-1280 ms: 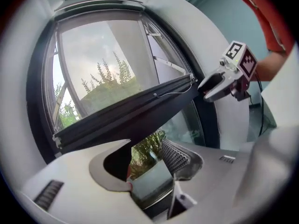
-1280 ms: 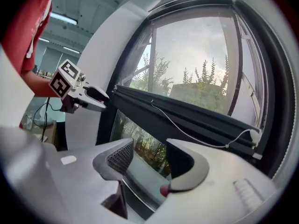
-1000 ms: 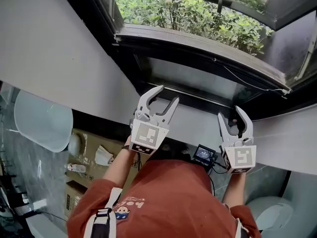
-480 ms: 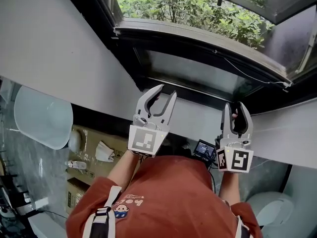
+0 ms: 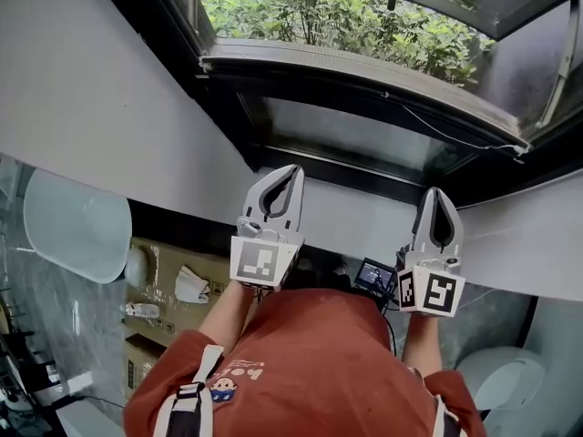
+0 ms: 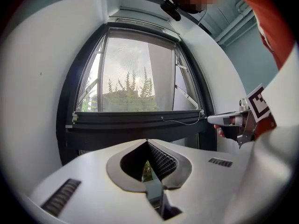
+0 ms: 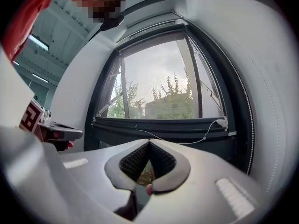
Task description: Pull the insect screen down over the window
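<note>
Insect screen [image 6: 135,73]: the mesh appears to be hanging over the upper window opening. Its dark bottom bar [image 6: 140,118] is sitting across the frame, above the lower glass pane [image 5: 346,137]. A thin white cord [image 6: 184,122] is trailing along the bar toward its right end.

Left gripper [image 5: 291,171]: jaws have just been closing and are now pressing together with nothing between them. It is pointing level at the window, clear of the bar.

Right gripper [image 5: 438,194]: likewise just closed, jaws meeting, empty, hovering short of the bar.

The person's red shirt [image 5: 310,362] is filling the lower head view.
</note>
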### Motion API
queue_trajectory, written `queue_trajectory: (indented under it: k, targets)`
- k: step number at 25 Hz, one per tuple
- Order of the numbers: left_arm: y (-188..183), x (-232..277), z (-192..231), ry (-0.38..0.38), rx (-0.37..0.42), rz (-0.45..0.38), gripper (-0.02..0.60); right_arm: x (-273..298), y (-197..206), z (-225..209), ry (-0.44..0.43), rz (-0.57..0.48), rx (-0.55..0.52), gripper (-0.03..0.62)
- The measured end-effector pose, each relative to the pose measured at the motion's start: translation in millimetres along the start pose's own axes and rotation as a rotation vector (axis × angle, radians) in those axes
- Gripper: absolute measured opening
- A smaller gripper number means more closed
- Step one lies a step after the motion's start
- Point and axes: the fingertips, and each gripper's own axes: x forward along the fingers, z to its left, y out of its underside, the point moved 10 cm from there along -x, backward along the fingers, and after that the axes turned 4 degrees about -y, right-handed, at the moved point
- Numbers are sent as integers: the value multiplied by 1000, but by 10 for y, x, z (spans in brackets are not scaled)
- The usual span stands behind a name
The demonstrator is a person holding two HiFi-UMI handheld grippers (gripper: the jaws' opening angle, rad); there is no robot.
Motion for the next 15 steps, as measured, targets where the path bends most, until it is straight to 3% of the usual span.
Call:
queue_trajectory:
  k: [15]
  targets:
    - [-20,10,38,-23,28,-47,5,39,-43,-35,41,-62,-36,9]
